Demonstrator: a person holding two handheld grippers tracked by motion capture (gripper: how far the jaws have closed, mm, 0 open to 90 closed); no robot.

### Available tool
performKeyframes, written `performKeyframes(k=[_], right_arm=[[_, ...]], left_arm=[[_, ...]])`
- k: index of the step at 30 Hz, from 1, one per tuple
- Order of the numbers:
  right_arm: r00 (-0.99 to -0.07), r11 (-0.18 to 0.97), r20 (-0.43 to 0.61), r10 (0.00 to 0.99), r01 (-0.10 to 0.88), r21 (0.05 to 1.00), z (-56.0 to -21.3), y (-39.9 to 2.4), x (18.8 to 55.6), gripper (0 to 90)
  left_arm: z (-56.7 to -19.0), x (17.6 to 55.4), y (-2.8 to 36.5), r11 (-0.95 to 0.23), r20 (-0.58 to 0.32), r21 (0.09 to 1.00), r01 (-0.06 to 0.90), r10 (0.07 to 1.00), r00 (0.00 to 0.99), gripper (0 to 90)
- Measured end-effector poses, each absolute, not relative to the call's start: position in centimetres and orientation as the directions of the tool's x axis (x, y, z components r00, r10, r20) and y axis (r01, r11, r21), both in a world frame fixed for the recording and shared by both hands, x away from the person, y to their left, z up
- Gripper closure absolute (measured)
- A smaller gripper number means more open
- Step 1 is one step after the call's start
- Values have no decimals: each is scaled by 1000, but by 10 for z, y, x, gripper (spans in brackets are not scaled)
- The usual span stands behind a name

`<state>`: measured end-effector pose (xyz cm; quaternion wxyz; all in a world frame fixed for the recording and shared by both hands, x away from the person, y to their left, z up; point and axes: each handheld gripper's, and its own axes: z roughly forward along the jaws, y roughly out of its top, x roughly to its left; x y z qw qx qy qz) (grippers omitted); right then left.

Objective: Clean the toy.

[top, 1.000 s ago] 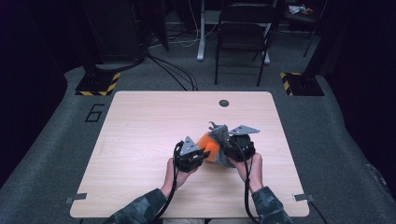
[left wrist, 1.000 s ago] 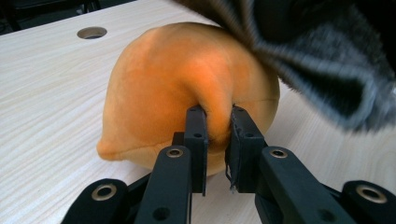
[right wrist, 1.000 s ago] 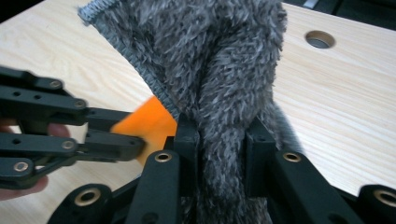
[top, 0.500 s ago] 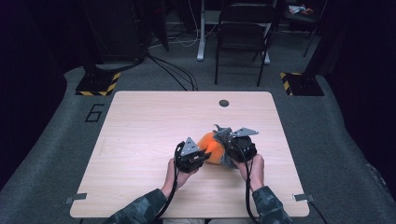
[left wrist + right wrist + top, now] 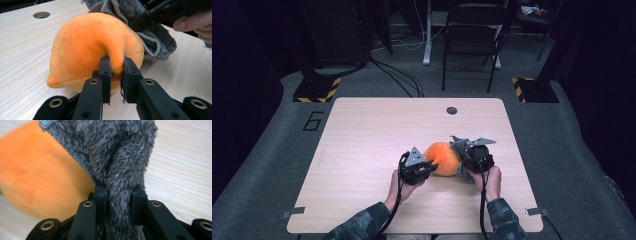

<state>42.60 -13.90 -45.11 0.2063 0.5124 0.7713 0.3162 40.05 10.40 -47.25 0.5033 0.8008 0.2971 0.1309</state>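
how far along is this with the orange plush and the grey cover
Done: both tongs have a grip. The left tongs pinch a fold of the orange plush, and the right tongs clamp the grey furry cover. In hand: the two pieces are held against each other above the table, the cover bunched at one end of the plush. Left: whichever way the cover is going, most of the plush is bare.

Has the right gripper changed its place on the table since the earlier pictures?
Yes, a little. In the high view the right gripper, shut on the grey fabric, has come toward the table's near edge, farther from the round hole.
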Motion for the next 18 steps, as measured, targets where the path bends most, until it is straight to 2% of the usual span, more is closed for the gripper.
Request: performKeyframes(k=[10,15,18], right_arm=[[-343,264,8,939,738,621,-486,-158,439,720],[-332,236,19,943,709,664,-461,-162,434,720],[-368,227,43,929,656,720,-436,-158,426,719]], left_arm=[[-473,401,105,-311,-100,884,350,605,790,795],[-473,401,105,-311,-94,885,345,607,789,794],[-473,401,105,-308,-94,887,343,608,788,792]])
